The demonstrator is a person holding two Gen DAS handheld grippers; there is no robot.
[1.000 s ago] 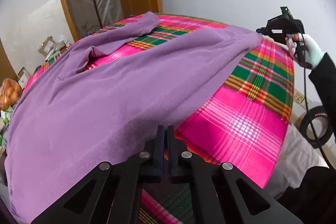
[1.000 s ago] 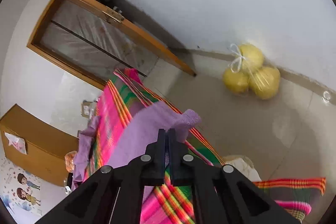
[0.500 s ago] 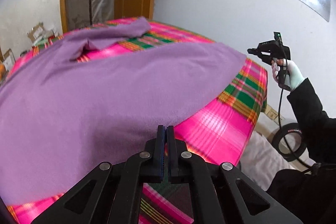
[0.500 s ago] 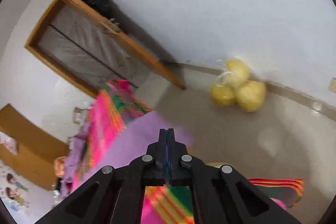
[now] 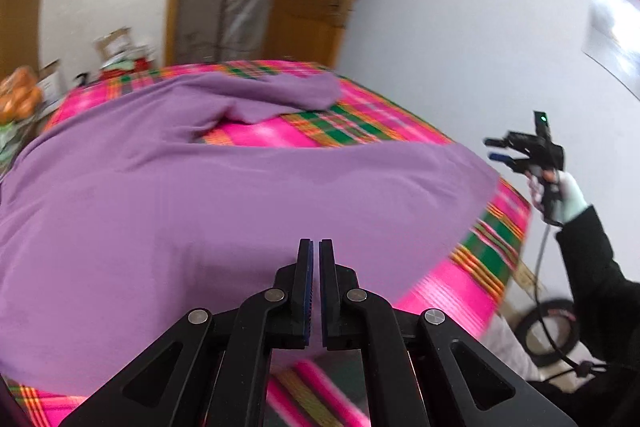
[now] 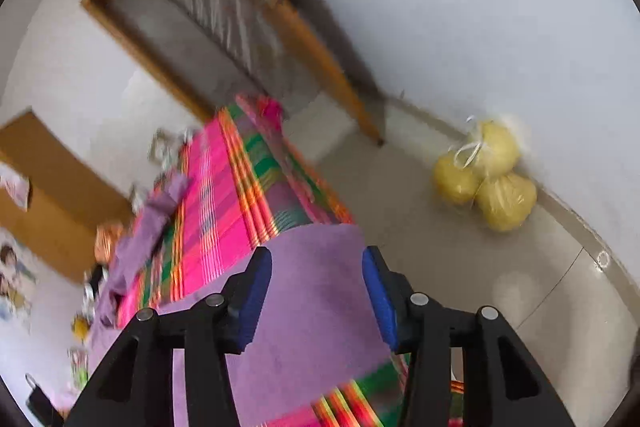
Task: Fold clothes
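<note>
With the purple garment point(image 5: 240, 211) spread flat on the plaid bed point(image 5: 472, 279), the right gripper point(image 6: 318, 291) is opening its jaws, empty, while the left gripper point(image 5: 314, 291) stays clenched on nothing visible, so the laying-out step seems finished and the next move calls for regrasping an edge to fold.

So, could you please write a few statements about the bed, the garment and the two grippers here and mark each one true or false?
1. The purple garment lies spread on a pink plaid bedcover. True.
2. The right gripper is clamped on the garment. False: its jaws are opening, with the cloth lying beneath them, unpinched.
3. The left gripper has its jaws wide apart. False: they are shut.
4. A bag of yellow fruit sits on the floor by the wall. True.
5. The garment is green. False: it is purple.
</note>
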